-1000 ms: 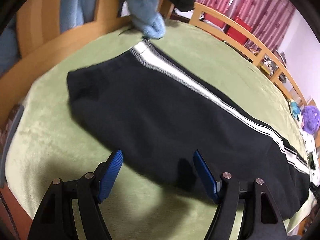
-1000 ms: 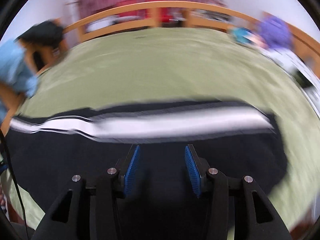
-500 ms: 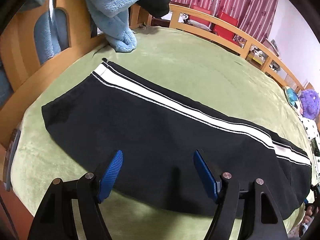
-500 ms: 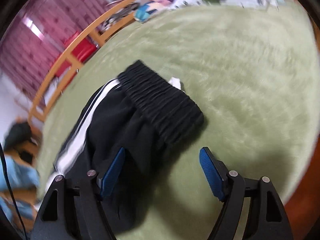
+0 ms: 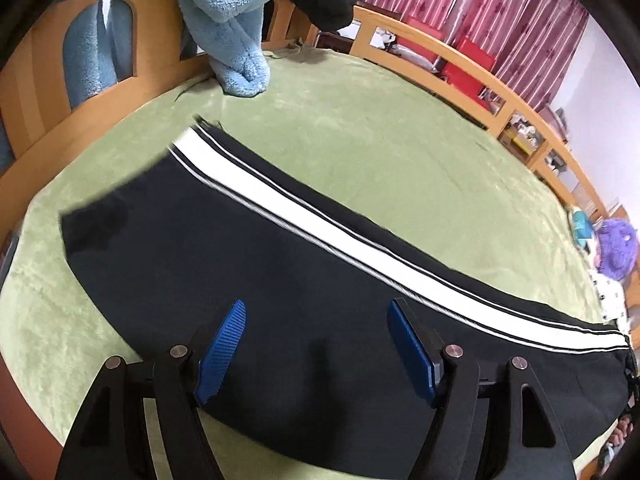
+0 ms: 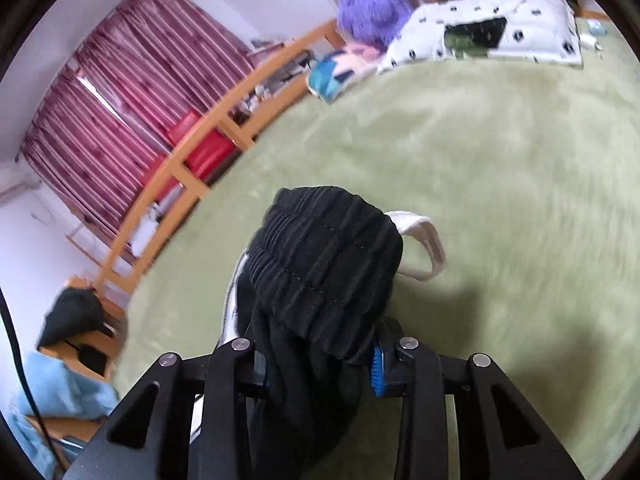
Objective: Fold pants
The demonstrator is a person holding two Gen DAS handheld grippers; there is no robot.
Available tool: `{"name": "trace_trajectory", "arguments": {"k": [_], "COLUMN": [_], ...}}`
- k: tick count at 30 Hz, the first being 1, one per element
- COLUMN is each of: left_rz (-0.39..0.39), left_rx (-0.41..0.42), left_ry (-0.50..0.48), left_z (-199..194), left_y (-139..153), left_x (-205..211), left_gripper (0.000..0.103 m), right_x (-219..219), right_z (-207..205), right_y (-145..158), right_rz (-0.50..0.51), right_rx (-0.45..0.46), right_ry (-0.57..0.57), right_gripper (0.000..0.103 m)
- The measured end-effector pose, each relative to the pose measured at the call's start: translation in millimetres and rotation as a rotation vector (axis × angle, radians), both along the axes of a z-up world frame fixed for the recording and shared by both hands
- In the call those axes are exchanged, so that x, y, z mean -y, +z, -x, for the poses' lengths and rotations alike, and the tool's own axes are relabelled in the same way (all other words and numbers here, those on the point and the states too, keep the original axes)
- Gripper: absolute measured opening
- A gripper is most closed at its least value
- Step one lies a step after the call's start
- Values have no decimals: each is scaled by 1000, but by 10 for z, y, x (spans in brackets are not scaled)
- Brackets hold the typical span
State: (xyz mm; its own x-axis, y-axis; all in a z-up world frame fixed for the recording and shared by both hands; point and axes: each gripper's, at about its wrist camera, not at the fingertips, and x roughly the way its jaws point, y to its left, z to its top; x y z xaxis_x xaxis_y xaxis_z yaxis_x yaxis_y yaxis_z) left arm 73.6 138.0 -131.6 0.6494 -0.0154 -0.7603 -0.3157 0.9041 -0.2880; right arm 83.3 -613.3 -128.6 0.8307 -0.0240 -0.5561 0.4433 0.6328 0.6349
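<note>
Black pants (image 5: pixel 248 264) with a white side stripe lie flat, folded lengthwise, on a green blanket (image 5: pixel 400 140). My left gripper (image 5: pixel 316 344) is open, its blue pads over the near edge of the legs. My right gripper (image 6: pixel 320 364) is shut on the ribbed waistband (image 6: pixel 324 252) and holds it bunched up above the blanket. A white drawstring loop (image 6: pixel 428 248) sticks out beside the waistband.
A wooden bed rail (image 5: pixel 460 60) runs along the far side, with red curtains behind. A light blue fleece (image 5: pixel 236 20) and a dark garment hang over the footboard. A purple plush toy (image 6: pixel 372 4) and a patterned pillow (image 6: pixel 492 28) lie at the head end.
My right gripper moved to the waistband end, closed on it and lifted it. My left gripper stayed open over the legs, shifting slightly forward.
</note>
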Motion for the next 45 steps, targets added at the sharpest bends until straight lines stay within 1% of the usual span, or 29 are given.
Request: {"name": "trace_trajectory", "arguments": {"k": [1,2,3,4,5,7,8,10,11,14,17,21,24,25,27,31,32,33,34,35,37,38,39,40,41,42,43,44,45], "left_rz": [-5,-13,-28,-40,-42,-30,-27,-37,-49,-63,-48,-104,-115,-128,-163,-251,-248,-229,-212,-230,-267,-253,-224,-171,-139,-131,-145,-165,-176], "left_rx": [12,13,12,6,-1,-17,-25,-31,-33,-25,-21,21,43,37,30,-18,-24,-31,-55,-70,-22,61,113,174,200,206,196,161,97], "left_ry": [-6,-9,-14,-15,-14,-19,-17,-10,1,20,-3,-24,-42,-49,-83,-67,-69,-86,-118,-136,-158,-130,-121,-110,-97,-78,-76,-75,-73], "left_z": [40,61,87,104,126,187,214,280,320,383,273,-131,-484,-620,-918,-1312,-1372,-1428,-1492,-1522,-1494,-1390,-1330,-1267,-1256,-1301,-1366,-1458,-1571], "left_y": [25,32,31,18,1,-44,-56,-67,-71,-104,-142,-105,-107,-118,-161,-295,-332,-381,-441,-467,-397,-225,-114,25,99,115,79,-1,-123], "left_x": [2,2,1,-4,-18,-84,-119,-214,-281,-446,-605,-731,-833,-854,-878,-932,-955,-963,-939,-899,-835,-883,-933,-1026,-1101,-1138,-1129,-1104,-1074], "left_gripper": [72,72,72,72,72,72,72,72,72,72,72,72,70,69,63,63,60,45,34,17,13,13,13,13,13,13,13,14,15], "right_x": [76,142,233,317,360,387,360,263,216,94,-91,-553,-861,-1015,-1242,-1622,-1707,-1780,-1830,-1886,-1950,-1970,-1984,-2004,-2017,-2029,-2030,-2045,-2060], "right_z": [41,42,64,51,51,-10,26,212,287,391,485,617,546,519,474,361,339,321,298,271,234,206,191,187,184,185,185,180,157], "right_y": [53,79,21,-108,-240,-596,-707,-758,-743,-649,-520,-256,-66,-5,66,95,91,86,81,69,57,48,49,57,66,74,67,52,10], "right_rz": [38,100,138,141,136,122,151,210,235,284,331,379,401,410,431,466,471,475,480,488,497,503,509,512,514,514,511,506,498], "right_rx": [5,-18,-67,-128,-193,-357,-387,-348,-348,-356,-359,-320,-284,-274,-264,-267,-267,-268,-271,-274,-282,-289,-293,-294,-292,-284,-278,-276,-283], "right_ry": [-17,-24,-41,-42,-18,52,51,30,17,13,43,71,91,108,134,177,187,195,200,205,212,214,212,212,211,210,211,215,227], "right_gripper": [35,35,37,39,45,48,53,59,64,65,65,65,65,65,65,65,65,65,65,65,65,64,63,63,62,62,62,62,62]}}
